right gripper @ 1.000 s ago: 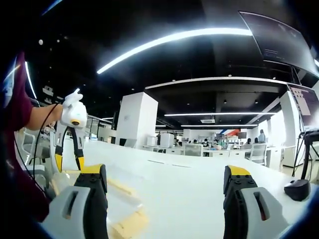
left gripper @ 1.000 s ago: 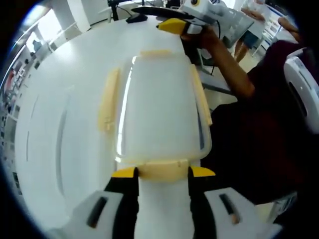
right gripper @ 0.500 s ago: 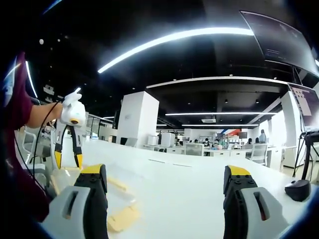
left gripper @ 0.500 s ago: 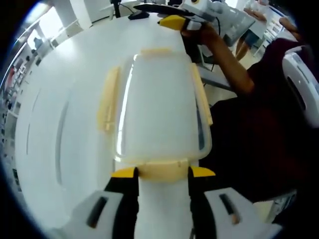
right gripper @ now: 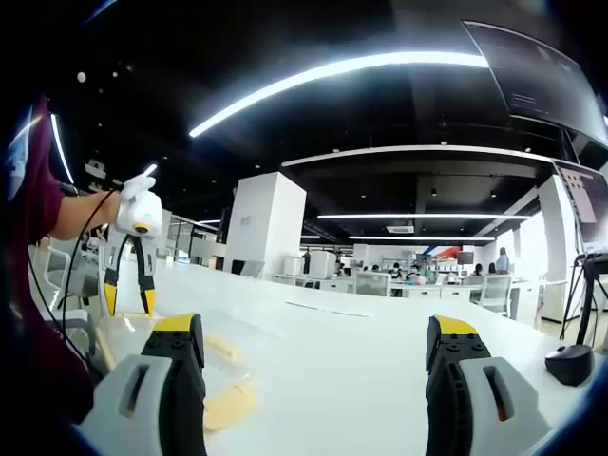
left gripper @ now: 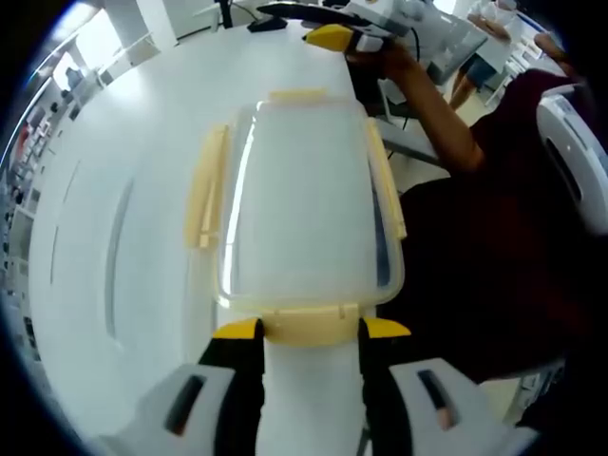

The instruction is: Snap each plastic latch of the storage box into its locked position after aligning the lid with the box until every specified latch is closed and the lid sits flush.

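Lid on storage box

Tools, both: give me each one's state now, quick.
Left tool: open, jaws straddling the near latch of the box.
Right tool: open, empty.

Storage box on table, lid on top, left gripper at near-end latch, right gripper beyond far end, jaws apart.

No text seems readable in either view.
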Demonstrator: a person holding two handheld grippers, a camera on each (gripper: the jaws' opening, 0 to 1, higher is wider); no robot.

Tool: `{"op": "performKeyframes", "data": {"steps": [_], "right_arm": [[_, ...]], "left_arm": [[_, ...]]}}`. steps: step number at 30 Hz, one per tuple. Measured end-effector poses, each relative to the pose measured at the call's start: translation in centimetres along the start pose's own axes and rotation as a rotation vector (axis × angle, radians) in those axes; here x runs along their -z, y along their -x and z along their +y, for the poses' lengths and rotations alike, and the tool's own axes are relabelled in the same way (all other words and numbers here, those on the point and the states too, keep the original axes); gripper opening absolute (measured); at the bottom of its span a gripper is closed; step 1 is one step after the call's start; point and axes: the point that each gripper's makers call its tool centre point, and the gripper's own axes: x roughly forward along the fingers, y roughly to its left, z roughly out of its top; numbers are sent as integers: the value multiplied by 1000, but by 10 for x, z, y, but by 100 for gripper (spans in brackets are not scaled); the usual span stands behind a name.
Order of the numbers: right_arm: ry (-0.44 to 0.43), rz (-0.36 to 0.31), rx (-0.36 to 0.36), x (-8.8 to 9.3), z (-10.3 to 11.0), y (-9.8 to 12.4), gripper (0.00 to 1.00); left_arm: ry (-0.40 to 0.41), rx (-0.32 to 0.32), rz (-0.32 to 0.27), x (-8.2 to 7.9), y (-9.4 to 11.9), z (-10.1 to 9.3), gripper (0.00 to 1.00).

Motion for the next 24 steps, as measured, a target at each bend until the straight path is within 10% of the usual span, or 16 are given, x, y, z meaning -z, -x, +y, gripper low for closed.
{"op": "performKeyframes", "data": {"steps": [24], "right_arm": [[21, 28, -26, 7, 9, -5, 99]], "left_arm": [[17, -2, 7, 27, 8, 1, 38]]}}
